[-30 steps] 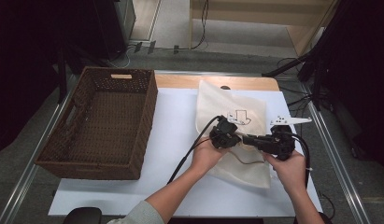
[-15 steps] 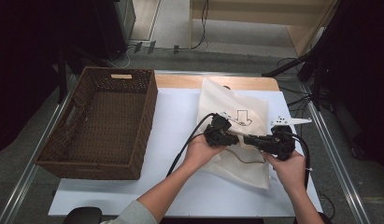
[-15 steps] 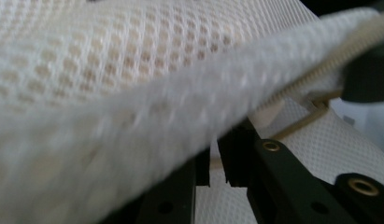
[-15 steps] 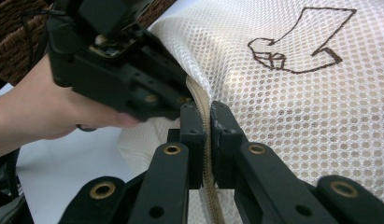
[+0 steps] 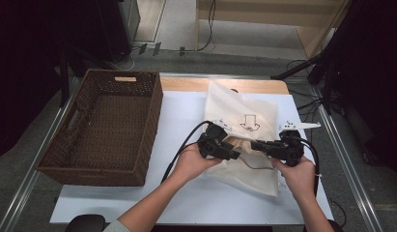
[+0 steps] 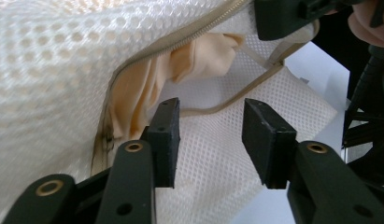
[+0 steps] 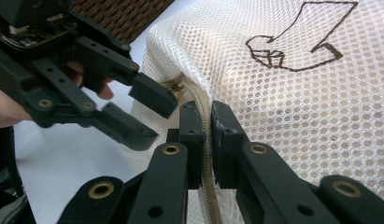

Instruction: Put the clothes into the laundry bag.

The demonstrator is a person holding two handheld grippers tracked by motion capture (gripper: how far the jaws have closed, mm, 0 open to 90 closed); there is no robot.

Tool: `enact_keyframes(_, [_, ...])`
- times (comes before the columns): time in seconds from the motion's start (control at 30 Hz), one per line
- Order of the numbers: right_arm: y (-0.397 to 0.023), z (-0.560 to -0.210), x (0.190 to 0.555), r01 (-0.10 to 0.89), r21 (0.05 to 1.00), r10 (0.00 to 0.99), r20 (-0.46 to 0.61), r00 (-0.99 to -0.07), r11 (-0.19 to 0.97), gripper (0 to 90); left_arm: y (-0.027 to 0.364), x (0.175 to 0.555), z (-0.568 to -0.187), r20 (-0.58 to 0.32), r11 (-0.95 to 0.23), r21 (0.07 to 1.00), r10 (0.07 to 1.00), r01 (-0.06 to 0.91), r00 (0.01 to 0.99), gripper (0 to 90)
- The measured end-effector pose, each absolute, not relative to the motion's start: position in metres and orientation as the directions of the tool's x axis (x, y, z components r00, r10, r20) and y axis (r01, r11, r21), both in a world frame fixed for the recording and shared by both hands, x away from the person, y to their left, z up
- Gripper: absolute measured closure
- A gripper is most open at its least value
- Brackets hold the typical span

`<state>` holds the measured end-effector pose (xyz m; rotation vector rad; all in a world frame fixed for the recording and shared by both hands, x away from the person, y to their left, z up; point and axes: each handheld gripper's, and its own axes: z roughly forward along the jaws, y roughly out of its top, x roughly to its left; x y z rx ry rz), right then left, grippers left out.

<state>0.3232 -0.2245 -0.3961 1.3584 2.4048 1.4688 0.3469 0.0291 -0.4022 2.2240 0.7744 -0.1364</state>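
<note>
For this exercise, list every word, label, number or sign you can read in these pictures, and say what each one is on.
No readable words or numbers.
Sign: a dark outlined arrow drawing on the white mesh bag, pointing toward the person.
Label: a small pale tag on the wicker basket rim, too small to read.

Peach cloth — mostly hidden inside the mesh bag.

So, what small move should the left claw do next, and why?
Probably move the left claw forward to pinch the lower zipper edge of the mesh bag. Its jaws have just been opening and hold nothing, while the right claw is shut on the upper zipper edge. The opening gapes, showing beige cloth inside.
</note>
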Motion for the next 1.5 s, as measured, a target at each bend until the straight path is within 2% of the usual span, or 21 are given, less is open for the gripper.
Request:
enact_keyframes(0.2, [-0.224, -0.397, 0.324, 0.665, 0.724, 0.67, 0.401, -0.625, 0.186, 84.1, 0.045, 0.339, -0.396, -0.309, -0.518, 0.644, 0.498, 0.563, 0.811, 49.1])
enact_keyframes(0.73, [-0.212, -0.397, 0.331, 0.66, 0.719, 0.652, 0.395, -0.647, 0.218, 84.1, 0.076, 0.321, -0.398, -0.289, -0.49, 0.651, 0.546, 0.58, 0.786, 42.3])
enact_keyframes(1.03, [-0.202, -0.398, 0.337, 0.656, 0.714, 0.635, 0.394, -0.664, 0.243, 84.1, 0.068, 0.323, -0.414, -0.304, -0.481, 0.635, 0.564, 0.604, 0.768, 42.3])
enact_keyframes(1.13, [-0.201, -0.398, 0.338, 0.658, 0.712, 0.633, 0.397, -0.665, 0.244, 84.1, 0.061, 0.324, -0.423, -0.275, -0.509, 0.623, 0.568, 0.594, 0.776, 41.8])
enact_keyframes(1.4, [-0.201, -0.399, 0.338, 0.66, 0.707, 0.634, 0.395, -0.665, 0.252, 84.1, 0.055, 0.334, -0.454, -0.26, -0.514, 0.588, 0.611, 0.624, 0.748, 34.8])
enact_keyframes(1.5, [-0.2, -0.399, 0.338, 0.661, 0.705, 0.636, 0.393, -0.665, 0.256, 84.0, 0.053, 0.331, -0.46, -0.193, -0.54, 0.603, 0.615, 0.587, 0.764, 38.2])
